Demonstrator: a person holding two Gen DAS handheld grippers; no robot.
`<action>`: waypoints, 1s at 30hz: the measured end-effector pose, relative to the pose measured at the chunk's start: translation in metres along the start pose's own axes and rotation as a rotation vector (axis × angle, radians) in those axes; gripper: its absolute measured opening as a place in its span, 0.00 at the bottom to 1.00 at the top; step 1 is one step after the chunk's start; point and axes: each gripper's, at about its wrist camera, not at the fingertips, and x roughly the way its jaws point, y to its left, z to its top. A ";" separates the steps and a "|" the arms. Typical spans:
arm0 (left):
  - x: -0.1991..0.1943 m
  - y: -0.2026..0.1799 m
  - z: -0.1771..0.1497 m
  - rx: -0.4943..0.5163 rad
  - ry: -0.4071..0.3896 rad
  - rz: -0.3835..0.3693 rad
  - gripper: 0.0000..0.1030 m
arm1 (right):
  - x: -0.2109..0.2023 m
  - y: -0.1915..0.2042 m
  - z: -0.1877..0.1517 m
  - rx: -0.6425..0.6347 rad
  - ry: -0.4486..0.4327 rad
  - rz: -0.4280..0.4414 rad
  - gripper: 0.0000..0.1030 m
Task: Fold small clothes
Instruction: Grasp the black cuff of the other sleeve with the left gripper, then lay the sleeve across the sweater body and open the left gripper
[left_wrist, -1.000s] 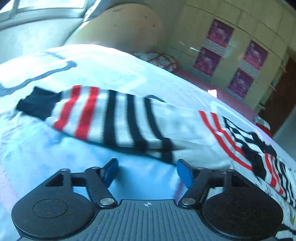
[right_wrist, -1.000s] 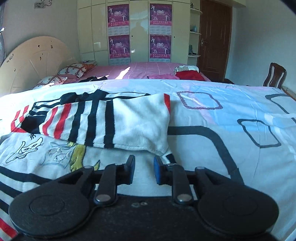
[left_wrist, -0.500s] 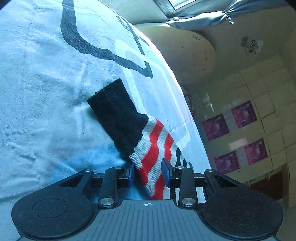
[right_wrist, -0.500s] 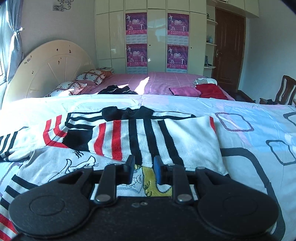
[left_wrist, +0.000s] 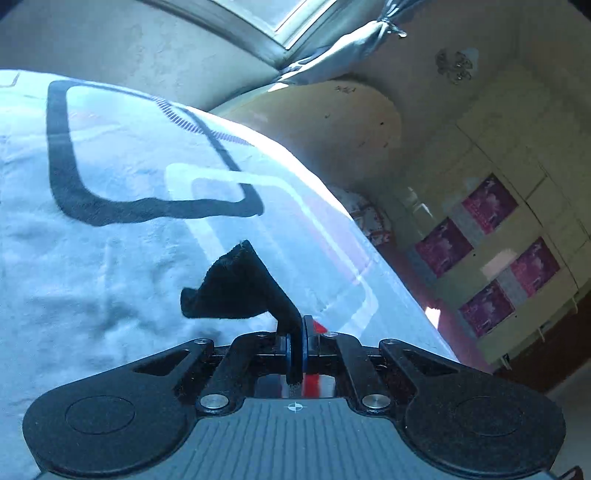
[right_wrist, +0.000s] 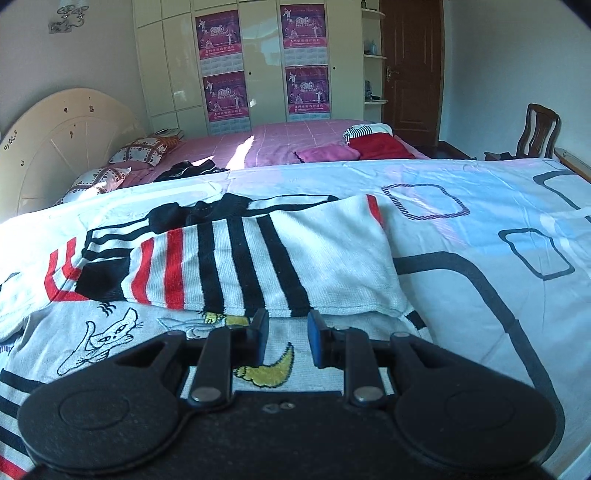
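Two grippers show, and only one has a job right now. Low in the middle of the left view, the left gripper has its fingers pinched tight on the black cuff of the sweater sleeve. Half a second ago those fingers were apart with the sleeve between them, and a second ago they were wide open just in front of the flat sleeve. So the grab is done. Now the cuff sticks up off the bedsheet, with a bit of red stripe peeking out low by the fingers. I think the sleeve is ready to be carried over and folded onto the sweater.

Low in the middle of the right view, the right gripper has its fingers apart, holding nothing. Just past them lies the sweater on the bed, with its other striped sleeve already folded across it. Farther back, in the top half, are the pink bed and the closet.
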 end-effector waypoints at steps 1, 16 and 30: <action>-0.002 -0.022 -0.002 0.064 -0.009 -0.024 0.04 | 0.001 -0.003 0.000 0.005 0.001 0.001 0.22; -0.025 -0.290 -0.175 0.679 0.162 -0.347 0.04 | -0.010 -0.063 0.009 0.058 -0.023 -0.026 0.23; -0.105 -0.293 -0.242 0.855 0.189 -0.360 0.74 | -0.002 -0.093 0.010 0.212 -0.018 0.099 0.31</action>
